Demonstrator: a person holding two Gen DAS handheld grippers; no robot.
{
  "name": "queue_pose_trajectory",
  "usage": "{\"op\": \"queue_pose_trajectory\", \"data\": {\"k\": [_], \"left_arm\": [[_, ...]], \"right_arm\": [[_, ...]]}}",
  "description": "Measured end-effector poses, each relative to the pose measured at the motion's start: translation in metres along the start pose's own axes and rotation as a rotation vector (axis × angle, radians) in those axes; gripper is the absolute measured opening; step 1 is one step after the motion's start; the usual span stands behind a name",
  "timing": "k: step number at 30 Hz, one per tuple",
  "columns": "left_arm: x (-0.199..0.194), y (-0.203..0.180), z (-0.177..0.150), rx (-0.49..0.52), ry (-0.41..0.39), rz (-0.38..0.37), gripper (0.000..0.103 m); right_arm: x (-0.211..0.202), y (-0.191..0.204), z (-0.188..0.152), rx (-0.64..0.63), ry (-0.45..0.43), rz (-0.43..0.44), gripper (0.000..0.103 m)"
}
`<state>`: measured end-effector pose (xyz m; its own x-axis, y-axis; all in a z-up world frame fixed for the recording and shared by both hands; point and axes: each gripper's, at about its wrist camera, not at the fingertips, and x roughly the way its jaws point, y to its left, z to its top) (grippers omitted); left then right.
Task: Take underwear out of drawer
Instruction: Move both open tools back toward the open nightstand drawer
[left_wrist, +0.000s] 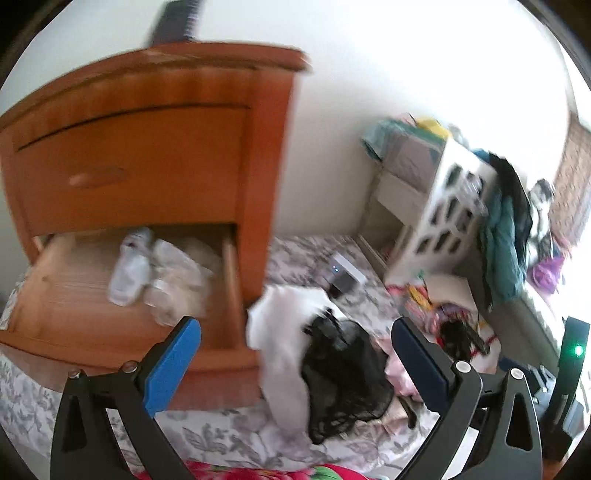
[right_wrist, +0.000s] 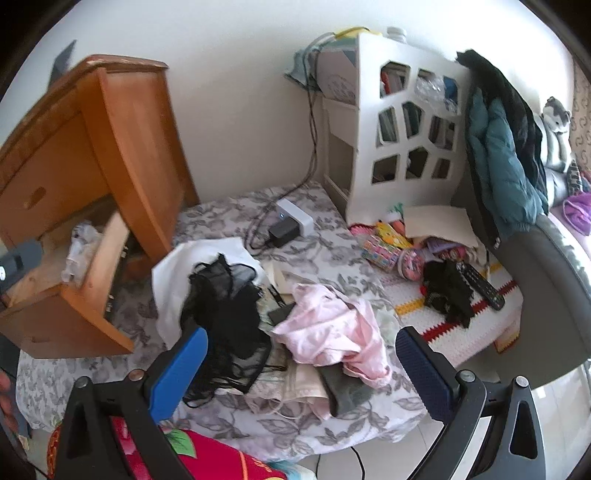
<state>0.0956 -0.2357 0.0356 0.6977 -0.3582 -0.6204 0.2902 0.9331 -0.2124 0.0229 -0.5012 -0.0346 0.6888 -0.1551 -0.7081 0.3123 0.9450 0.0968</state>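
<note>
Glossy orange wood nightstand (left_wrist: 155, 147), sheer black mesh underwear (right_wrist: 225, 306), soft pink cloth (right_wrist: 332, 328) — matt floral bedsheet (right_wrist: 221, 218), blue rubbery pads (right_wrist: 177, 373).

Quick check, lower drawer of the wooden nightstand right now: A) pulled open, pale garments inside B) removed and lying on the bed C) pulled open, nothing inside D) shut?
A: the lower drawer stands pulled out of the nightstand, with pale garments lying in it; both grippers are open and hold nothing.
</note>
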Motion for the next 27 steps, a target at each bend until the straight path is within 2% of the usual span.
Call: {"op": "queue_pose_trajectory", "data": {"k": [4, 11, 18, 27], "left_arm": [[-0.018, 0.042, 0.009, -0.062, -0.052, 0.060, 0.103], [-0.037, 0.114, 0.008, -0.208, -0.088, 0.146, 0.103], [-0.047, 0.155, 0.000, -0.282, -0.102, 0.173, 0.103], [-0.047, 0.195, -0.017, -0.353, -0.091, 0.162, 0.103]], "right_arm": [[-0.005, 0.013, 0.001, -0.013, -0.019, 0.031, 0.103], [-0.012, 0.040, 0.006, -0.060, -0.024, 0.070, 0.103], [-0.024, 0.084, 0.028, -0.121, -0.043, 0.094, 0.103], [-0.028, 0.150, 0.049, -0.187, -0.048, 0.139, 0.103]]}}
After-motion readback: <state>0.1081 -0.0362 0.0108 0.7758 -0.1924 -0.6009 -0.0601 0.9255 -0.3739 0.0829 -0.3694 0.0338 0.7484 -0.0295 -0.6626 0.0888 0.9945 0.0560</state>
